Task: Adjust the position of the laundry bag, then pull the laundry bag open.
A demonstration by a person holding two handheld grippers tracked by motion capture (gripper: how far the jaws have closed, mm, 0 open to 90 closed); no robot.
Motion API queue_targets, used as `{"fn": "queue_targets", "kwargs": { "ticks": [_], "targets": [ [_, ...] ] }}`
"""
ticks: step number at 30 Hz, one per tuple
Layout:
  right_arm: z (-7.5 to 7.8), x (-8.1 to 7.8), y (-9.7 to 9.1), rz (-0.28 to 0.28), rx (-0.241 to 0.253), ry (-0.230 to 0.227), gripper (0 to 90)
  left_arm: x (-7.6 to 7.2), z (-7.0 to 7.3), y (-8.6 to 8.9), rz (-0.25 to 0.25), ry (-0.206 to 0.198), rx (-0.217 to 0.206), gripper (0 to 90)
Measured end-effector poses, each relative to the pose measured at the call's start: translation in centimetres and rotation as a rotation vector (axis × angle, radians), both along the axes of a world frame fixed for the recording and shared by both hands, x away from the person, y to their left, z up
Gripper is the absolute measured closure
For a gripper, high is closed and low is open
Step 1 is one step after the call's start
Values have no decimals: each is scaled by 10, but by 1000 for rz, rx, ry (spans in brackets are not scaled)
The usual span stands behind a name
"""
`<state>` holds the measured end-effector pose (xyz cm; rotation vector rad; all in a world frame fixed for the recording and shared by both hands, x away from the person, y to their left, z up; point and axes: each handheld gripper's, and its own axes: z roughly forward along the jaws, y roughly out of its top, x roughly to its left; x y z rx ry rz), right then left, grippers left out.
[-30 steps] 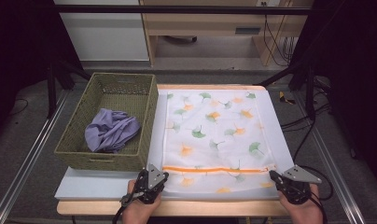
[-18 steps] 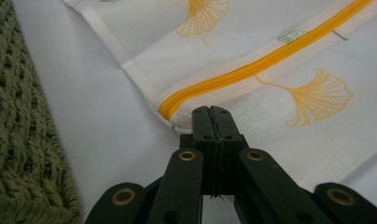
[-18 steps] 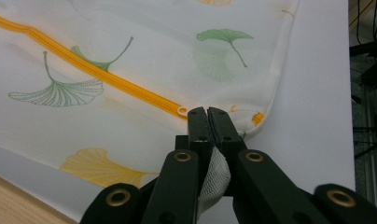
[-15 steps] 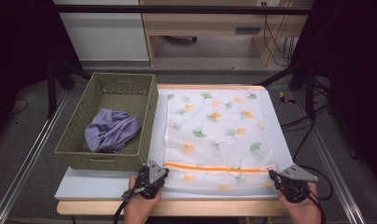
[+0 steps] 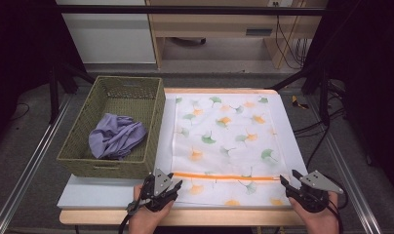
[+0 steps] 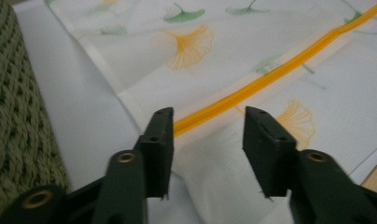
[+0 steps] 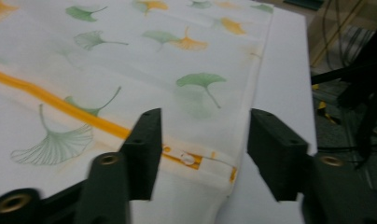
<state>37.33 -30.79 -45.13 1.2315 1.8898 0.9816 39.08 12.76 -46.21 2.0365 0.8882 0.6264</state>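
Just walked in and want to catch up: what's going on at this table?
A person holds a gripper in each hand at the near corners of a ginkgo-print mesh bag with an orange zipper, spread flat on the table. The left gripper and right gripper have just been opening, jaws clear of the fabric. A purple cloth lies in the green basket.

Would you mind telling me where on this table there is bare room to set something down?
A bare white strip runs along the table front, below the basket and left of the left gripper. A narrow margin lies right of the printed cloth, above the right gripper. The middle is covered; the basket holds purple fabric.
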Motion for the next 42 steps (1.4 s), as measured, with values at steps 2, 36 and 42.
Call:
{"fn": "queue_targets", "kwargs": {
  "ticks": [2, 36, 42],
  "targets": [
    [1, 1, 0, -22, -8, -15, 344, -1, 2, -2, -2, -18, -12, 446],
    [-10, 14, -31, -29, 33, 113, 680, -6, 2, -9, -50, -17, -117, 84],
    [-14, 15, -33, -19, 47, 128, 751, -5, 4, -6, -32, -32, -116, 107]
  ]
}}
